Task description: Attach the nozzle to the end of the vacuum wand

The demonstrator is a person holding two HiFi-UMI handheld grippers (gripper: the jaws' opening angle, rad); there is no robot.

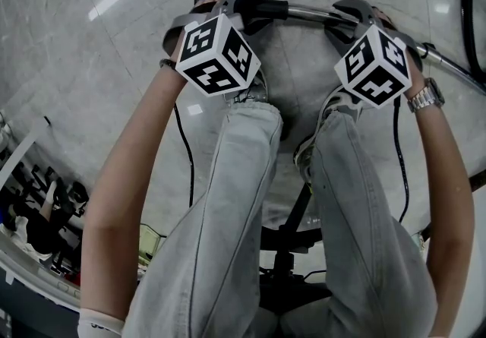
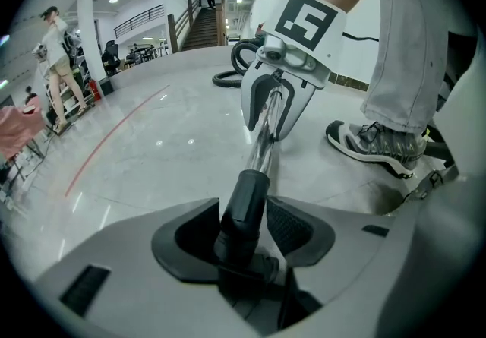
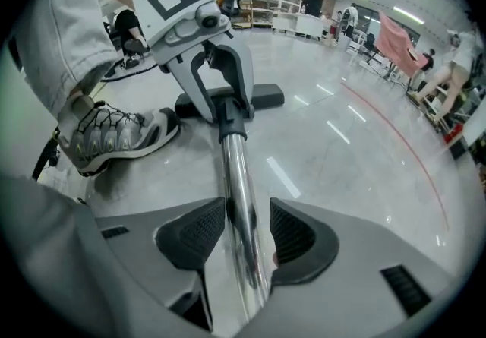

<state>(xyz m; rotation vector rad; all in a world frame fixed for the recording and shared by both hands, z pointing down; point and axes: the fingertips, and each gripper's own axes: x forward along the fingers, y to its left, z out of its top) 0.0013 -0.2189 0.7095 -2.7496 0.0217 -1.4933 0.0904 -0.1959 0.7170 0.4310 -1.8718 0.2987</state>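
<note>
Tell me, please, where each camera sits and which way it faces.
Head view: on the person's head, facing steeply down at the left gripper and right gripper; forearms, legs, shoes show.
Left gripper view: on the left gripper, facing along the nozzle neck toward the right gripper; leg, shoe show.
Right gripper view: on the right gripper, facing along the chrome wand toward the left gripper; a shoe shows.
Shared: gripper views face each other.

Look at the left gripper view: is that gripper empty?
No, a black collar on the chrome wand sits between the jaws of the left gripper.
</note>
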